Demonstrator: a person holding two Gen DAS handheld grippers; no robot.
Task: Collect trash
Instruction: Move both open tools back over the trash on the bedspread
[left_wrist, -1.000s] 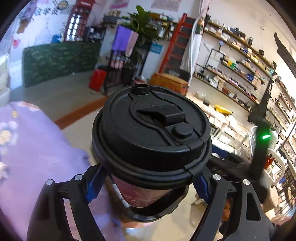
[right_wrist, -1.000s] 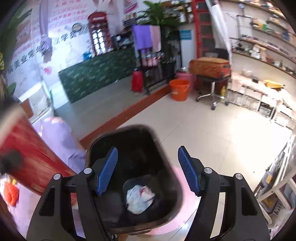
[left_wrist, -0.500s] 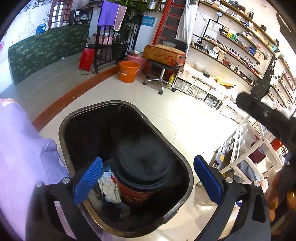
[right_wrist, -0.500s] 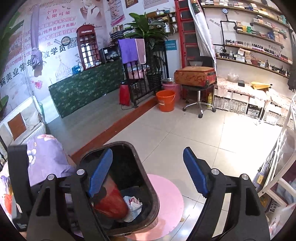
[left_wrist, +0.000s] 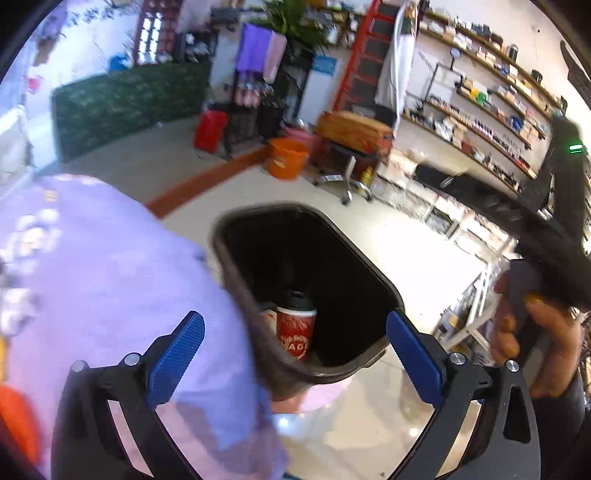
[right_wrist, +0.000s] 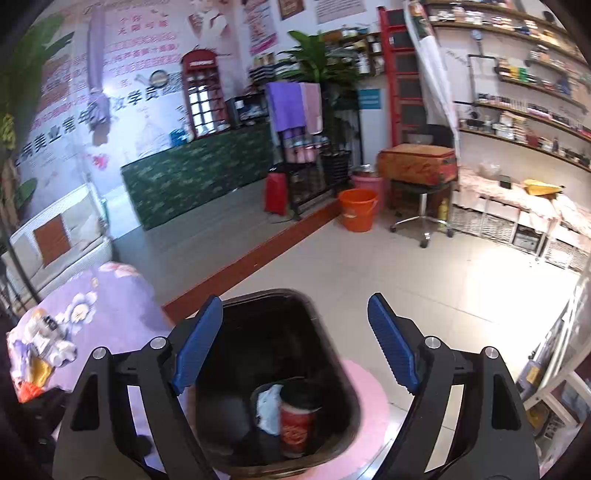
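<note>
A black trash bin (left_wrist: 373, 277) stands on the floor below both grippers; it also shows in the right wrist view (right_wrist: 347, 432). A red paper cup with a black lid (left_wrist: 295, 328) stands upright inside it, also seen in the right wrist view (right_wrist: 295, 421), beside crumpled white paper (right_wrist: 269, 404). My left gripper (left_wrist: 295, 354) is open and empty above the bin's near rim. My right gripper (right_wrist: 295, 339) is open and empty above the bin. The right gripper's body and the hand holding it (left_wrist: 539, 332) show at the right of the left wrist view.
A purple flowered cloth (left_wrist: 92, 280) covers a surface left of the bin, also in the right wrist view (right_wrist: 92, 306). A pink round mat (right_wrist: 369, 398) lies under the bin. An orange bucket (right_wrist: 357, 208), a stool and wall shelves stand farther back across the tiled floor.
My left gripper opened and let the cup drop into the bin, where it now stands upright. Both grippers have pulled back and up from the bin.
</note>
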